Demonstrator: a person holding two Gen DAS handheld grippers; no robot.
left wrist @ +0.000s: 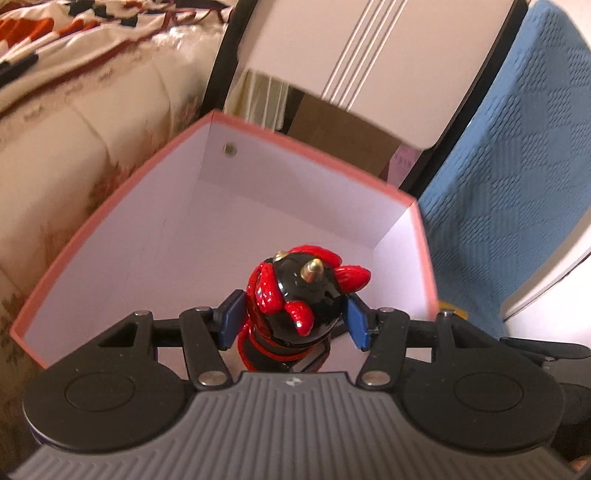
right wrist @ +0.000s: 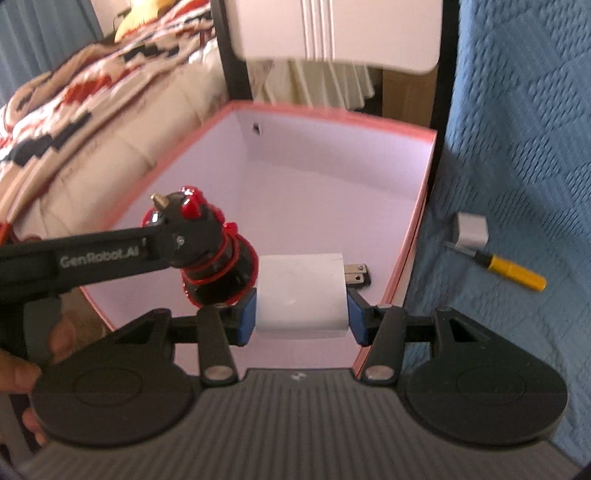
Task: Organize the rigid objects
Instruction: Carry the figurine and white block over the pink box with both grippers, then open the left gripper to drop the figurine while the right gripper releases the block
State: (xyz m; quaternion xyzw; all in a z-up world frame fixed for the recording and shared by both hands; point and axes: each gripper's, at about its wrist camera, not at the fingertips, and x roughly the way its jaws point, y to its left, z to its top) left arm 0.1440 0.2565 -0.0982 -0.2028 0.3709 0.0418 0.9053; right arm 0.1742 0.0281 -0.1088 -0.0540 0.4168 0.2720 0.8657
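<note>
My left gripper (left wrist: 293, 319) is shut on a black and red horned figurine (left wrist: 295, 306) and holds it over the open pink box (left wrist: 110, 206) with a white inside. In the right wrist view the left gripper (right wrist: 177, 240) comes in from the left with the figurine (right wrist: 218, 254) above the box (right wrist: 410, 240). My right gripper (right wrist: 301, 314) is shut on a white plug adapter (right wrist: 301, 295), its prongs pointing right, also held over the box.
A small grey block (right wrist: 471, 230) and a yellow-handled screwdriver (right wrist: 513, 269) lie on the blue textured cover (right wrist: 517, 147) right of the box. A bed with a patterned quilt (right wrist: 74, 110) stands to the left. A white chair back (right wrist: 332, 29) is behind the box.
</note>
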